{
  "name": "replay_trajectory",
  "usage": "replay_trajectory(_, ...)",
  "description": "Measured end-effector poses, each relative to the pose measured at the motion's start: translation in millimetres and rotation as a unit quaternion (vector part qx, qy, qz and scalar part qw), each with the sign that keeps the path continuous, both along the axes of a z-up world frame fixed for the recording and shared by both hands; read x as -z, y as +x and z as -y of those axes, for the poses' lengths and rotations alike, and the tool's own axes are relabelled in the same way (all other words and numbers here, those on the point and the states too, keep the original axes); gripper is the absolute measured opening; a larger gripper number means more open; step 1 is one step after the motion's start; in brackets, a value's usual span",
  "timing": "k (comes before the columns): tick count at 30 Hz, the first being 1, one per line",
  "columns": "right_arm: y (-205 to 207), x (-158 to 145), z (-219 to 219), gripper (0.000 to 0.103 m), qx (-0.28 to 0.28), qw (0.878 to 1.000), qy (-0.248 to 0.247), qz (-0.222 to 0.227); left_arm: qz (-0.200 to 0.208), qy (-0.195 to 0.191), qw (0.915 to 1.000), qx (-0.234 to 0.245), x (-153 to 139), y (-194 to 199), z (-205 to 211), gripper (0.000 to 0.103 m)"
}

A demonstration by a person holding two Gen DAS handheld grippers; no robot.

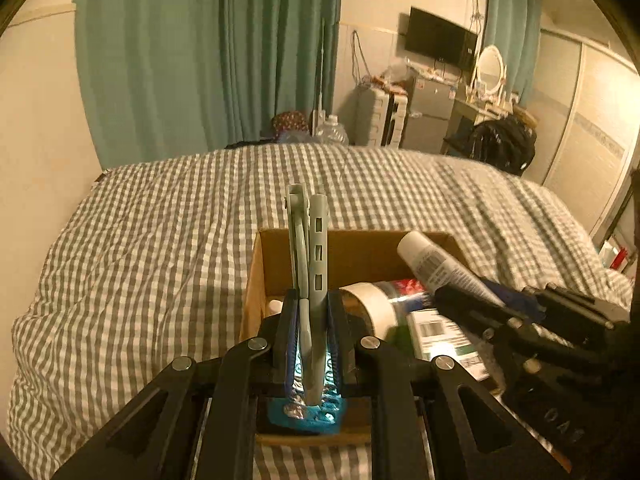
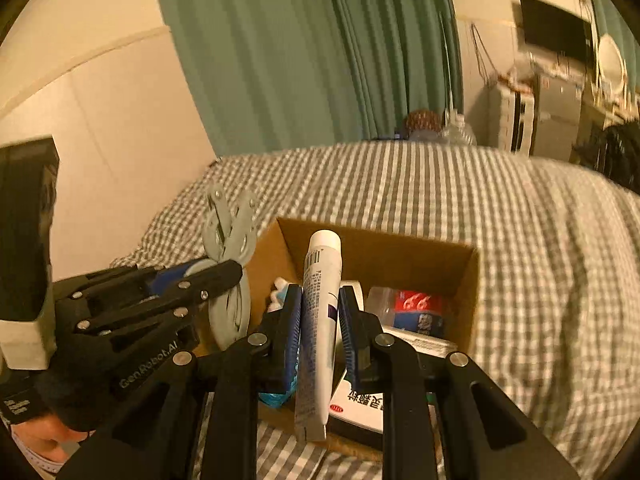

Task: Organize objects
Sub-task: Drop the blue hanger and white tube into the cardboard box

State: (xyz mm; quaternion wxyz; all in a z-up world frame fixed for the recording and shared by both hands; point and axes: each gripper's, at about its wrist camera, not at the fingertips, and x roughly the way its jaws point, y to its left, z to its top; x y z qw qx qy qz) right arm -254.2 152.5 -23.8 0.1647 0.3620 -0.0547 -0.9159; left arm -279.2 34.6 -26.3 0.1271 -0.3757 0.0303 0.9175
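An open cardboard box (image 1: 360, 242) (image 2: 384, 248) sits on a grey checked bed. My left gripper (image 1: 313, 320) (image 2: 224, 276) is shut on a grey hinged metal piece (image 1: 308, 248) (image 2: 230, 232), held upright over the box's left wall. My right gripper (image 2: 320, 312) (image 1: 492, 300) is shut on a white tube (image 2: 320, 320) (image 1: 440, 268), whose cap points up over the box. Inside the box lie a roll of white tape (image 1: 376, 304), a red-labelled bottle (image 2: 416, 308), a white medicine carton (image 2: 356, 408) and a blue blister pack (image 1: 308, 412).
The checked bedcover (image 1: 140, 248) spreads around the box on all sides. Green curtains (image 1: 208, 52) and a pale wall stand behind the bed. A gloved hand (image 2: 68, 396) holds the left gripper. Furniture, a mirror and a wall screen (image 1: 440, 38) are far right.
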Motion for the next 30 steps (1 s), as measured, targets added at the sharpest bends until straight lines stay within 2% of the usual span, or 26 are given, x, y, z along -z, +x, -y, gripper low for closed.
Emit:
replay_trajectory(5,-14.4,28.2,10.3,0.019,-0.005,1.000,0.020,0.023,0.022,-0.014,0.9997,0.004,22.2,-12.9,-6.1,0.013)
replay_trajectory(11,-9.6,33.2,12.5,0.021,-0.008,0.999,0.033,0.027,0.046,-0.019,0.9987,0.003,41.0,-19.7,-8.7,0.013)
replay_trajectory(15,-5.1,22.0,5.6,0.038,0.005,0.999,0.037,0.020,0.048,-0.035,0.9982,0.007,41.3,-14.4,-9.1,0.014)
replay_trajectory(19,7.0,-0.1,-1.5,0.046,0.022,0.998,0.052,0.005,0.050,-0.032,0.9982,-0.002,30.9,-5.1,-4.8,0.018)
replay_trajectory(22,15.8,-20.0,-8.0,0.050,0.038,0.998,0.058,-0.007,0.047,-0.034,0.9983,-0.010,17.8,3.6,-0.7,0.041)
replay_trajectory(23,20.5,-27.0,-10.1,0.051,0.042,0.997,0.059,-0.012,0.039,-0.037,0.9984,-0.015,11.5,10.2,0.5,0.052)
replay_trajectory(25,29.7,-43.3,-15.2,0.054,0.052,0.996,0.064,-0.025,0.027,-0.037,0.9988,-0.021,0.0,20.1,3.0,0.055)
replay_trajectory(30,64.2,-85.9,-22.0,0.069,0.074,0.993,0.074,-0.063,0.008,-0.029,0.9990,-0.032,-33.5,47.8,4.7,0.062)
